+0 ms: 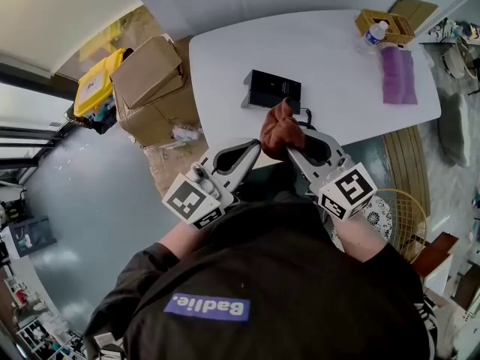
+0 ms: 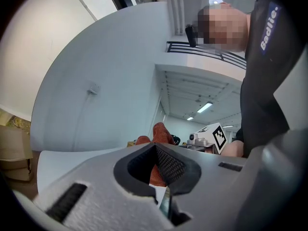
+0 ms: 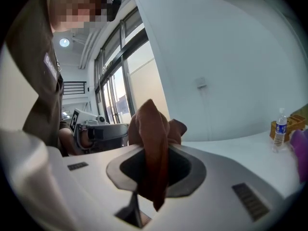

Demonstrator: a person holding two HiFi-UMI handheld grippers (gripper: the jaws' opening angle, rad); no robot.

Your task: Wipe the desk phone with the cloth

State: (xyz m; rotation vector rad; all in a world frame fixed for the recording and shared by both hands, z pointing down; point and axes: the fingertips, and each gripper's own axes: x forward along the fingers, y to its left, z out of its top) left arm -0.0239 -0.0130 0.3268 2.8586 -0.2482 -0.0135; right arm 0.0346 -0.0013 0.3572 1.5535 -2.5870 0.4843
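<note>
A black desk phone (image 1: 271, 90) lies on the white table (image 1: 337, 58), a little past the near edge. A rust-brown cloth (image 1: 281, 130) is bunched up just in front of it, above the table edge. My right gripper (image 1: 287, 150) is shut on the cloth (image 3: 153, 138), which sticks up past the fingertips and hangs down through the jaw opening. My left gripper (image 1: 259, 147) meets the cloth from the left. Its jaws look shut, with a bit of the cloth (image 2: 160, 133) at their tips. The phone is hidden in both gripper views.
Cardboard boxes (image 1: 150, 81) and a yellow bin (image 1: 97, 85) stand on the floor left of the table. At the far right of the table are a wicker basket (image 1: 384, 27), a water bottle (image 1: 375, 33) and a purple cloth (image 1: 397, 73). A round wicker seat (image 1: 401, 216) is at my right.
</note>
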